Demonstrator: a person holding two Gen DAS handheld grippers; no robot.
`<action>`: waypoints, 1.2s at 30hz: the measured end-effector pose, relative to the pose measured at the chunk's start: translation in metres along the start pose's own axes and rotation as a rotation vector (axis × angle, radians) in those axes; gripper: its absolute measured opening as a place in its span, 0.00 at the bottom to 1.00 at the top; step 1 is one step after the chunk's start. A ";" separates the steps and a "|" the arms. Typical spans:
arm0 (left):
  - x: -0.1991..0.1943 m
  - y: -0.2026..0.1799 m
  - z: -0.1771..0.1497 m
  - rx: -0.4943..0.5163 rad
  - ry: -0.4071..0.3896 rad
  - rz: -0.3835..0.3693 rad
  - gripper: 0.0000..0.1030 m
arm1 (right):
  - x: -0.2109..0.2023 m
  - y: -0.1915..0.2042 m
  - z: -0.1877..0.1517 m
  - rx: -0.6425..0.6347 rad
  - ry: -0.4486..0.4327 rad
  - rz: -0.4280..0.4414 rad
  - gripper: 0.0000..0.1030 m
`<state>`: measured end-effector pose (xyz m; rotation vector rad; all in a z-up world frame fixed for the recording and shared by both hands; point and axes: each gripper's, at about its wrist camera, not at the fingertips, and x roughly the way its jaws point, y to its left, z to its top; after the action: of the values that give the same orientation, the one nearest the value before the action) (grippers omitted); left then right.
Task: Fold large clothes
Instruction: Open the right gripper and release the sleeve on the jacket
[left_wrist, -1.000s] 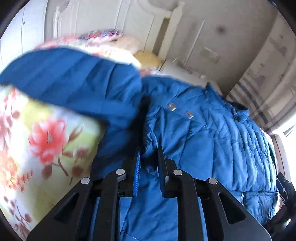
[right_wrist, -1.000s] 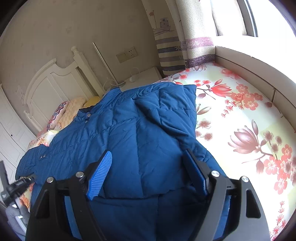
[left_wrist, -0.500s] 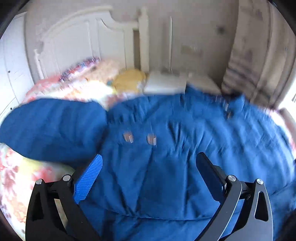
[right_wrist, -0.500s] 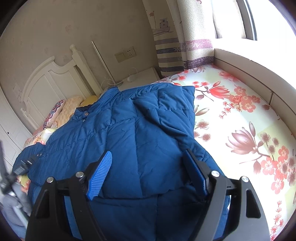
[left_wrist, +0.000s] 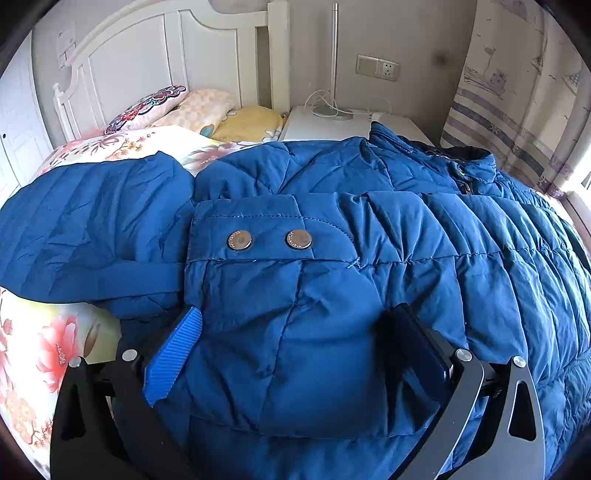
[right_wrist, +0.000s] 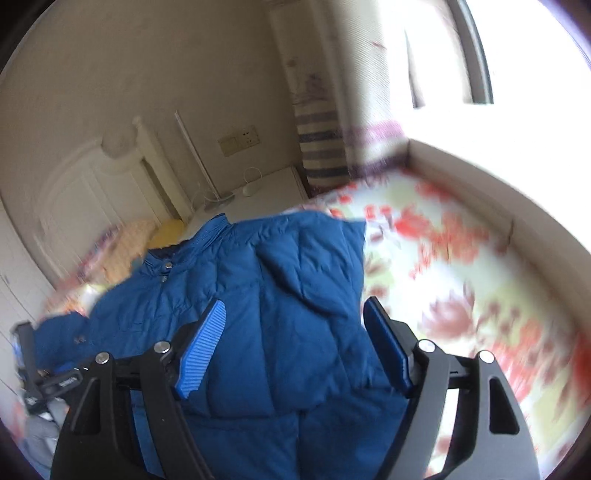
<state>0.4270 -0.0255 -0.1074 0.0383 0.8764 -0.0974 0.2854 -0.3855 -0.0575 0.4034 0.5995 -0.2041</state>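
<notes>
**Q:** Since the earlier frame, what had changed in the left wrist view?

**A:** Formerly pinched on a fold of the blue jacket (left_wrist: 369, 236), the left gripper (left_wrist: 295, 343) had let go and its jaws had just been opening; they stood spread wide. A padded cuff end of the jacket lay between the fingers, which straddled it loosely, so no grip was shown. The sleeve had been laid across the jacket's body, its tab with two snap buttons (left_wrist: 269, 240) facing up in mid-frame.

**Q:** Where did the jacket lie in that view?

**A:** It lay spread on the floral bedsheet (left_wrist: 44, 347), its collar to the far right. Another blue part lay flat at the left. Pillows (left_wrist: 199, 110) sat at the far left before the white headboard (left_wrist: 166, 66); a white nightstand (left_wrist: 332, 125) stood beyond the jacket.

**Q:** And the right wrist view?

**A:** Compared with the earlier frame, the view had tilted upward and blurred. The right gripper (right_wrist: 295, 343) had its jaws apart, slightly less than before, having just been closing. Jacket fabric lay beneath and between the fingers, the right finger at the garment's right edge, yet neither pad visibly pressed on it. The bedsheet lay to the right, a striped curtain (right_wrist: 321, 147) far behind. The other gripper showed dimly at the near left edge.
</notes>
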 end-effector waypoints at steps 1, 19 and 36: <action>0.000 0.000 0.000 -0.001 0.000 -0.001 0.96 | 0.010 0.010 0.010 -0.058 0.042 -0.032 0.74; 0.002 0.002 0.001 -0.011 0.003 -0.014 0.96 | 0.120 0.047 0.061 -0.197 0.201 -0.120 0.87; 0.001 0.004 0.001 -0.023 0.000 -0.030 0.96 | 0.101 0.111 -0.025 -0.464 0.331 -0.026 0.97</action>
<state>0.4289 -0.0215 -0.1080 0.0036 0.8780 -0.1158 0.3875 -0.2821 -0.1008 -0.0235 0.9514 -0.0172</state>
